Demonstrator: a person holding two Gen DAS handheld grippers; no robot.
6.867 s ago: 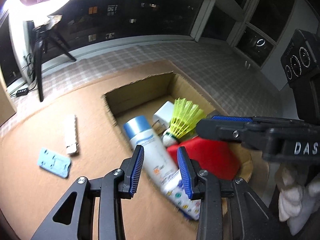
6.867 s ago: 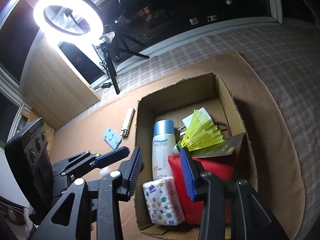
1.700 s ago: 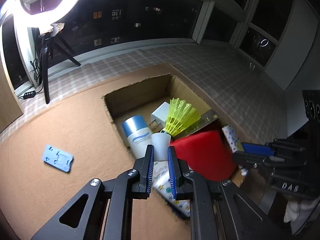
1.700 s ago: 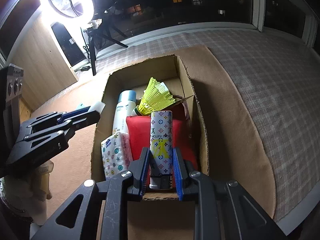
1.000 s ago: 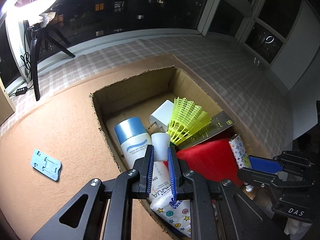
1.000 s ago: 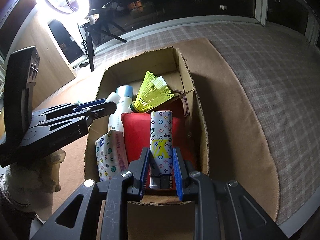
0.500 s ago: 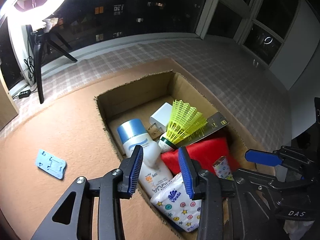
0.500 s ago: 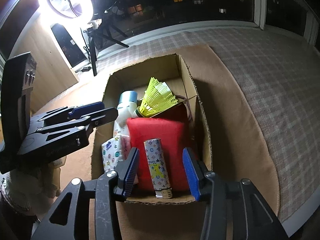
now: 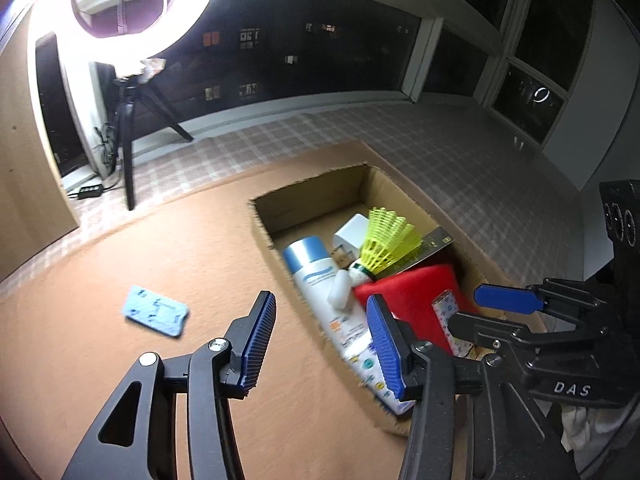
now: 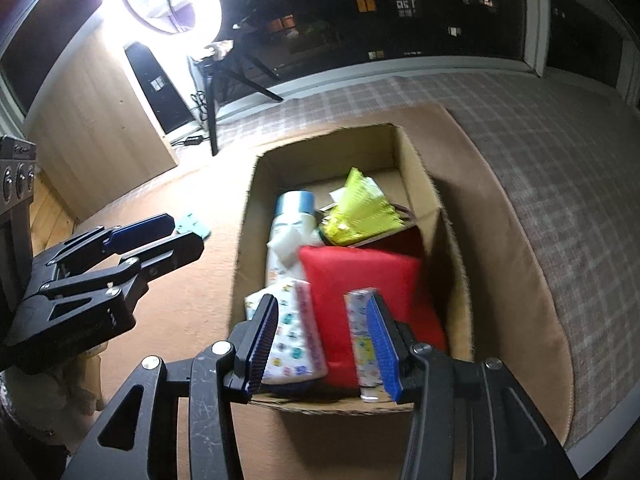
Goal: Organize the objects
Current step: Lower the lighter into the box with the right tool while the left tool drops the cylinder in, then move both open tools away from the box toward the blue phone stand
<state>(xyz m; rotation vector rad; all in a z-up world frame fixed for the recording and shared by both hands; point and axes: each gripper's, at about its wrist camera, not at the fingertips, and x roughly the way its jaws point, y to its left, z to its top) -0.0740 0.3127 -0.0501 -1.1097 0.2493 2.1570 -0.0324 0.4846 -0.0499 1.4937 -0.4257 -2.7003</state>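
Observation:
An open cardboard box sits on the brown mat. Inside lie a blue-capped white bottle, a small white tube on top of it, a yellow shuttlecock, a white charger, a red pad, a tissue pack and a patterned lighter on the pad. My left gripper hangs over the box's near left edge, jaws opening, nothing between them. My right gripper stands open above the near end, with the lighter just inside its right finger, untouched.
A light blue card lies on the mat left of the box. A ring light on a tripod stands at the back, with a wooden cabinet beside it. Checked cloth covers the floor to the right.
Both grippers opened and lifted back. The left one let go of the small white tube, now on the bottle. The right one let go of the lighter, now on the red pad.

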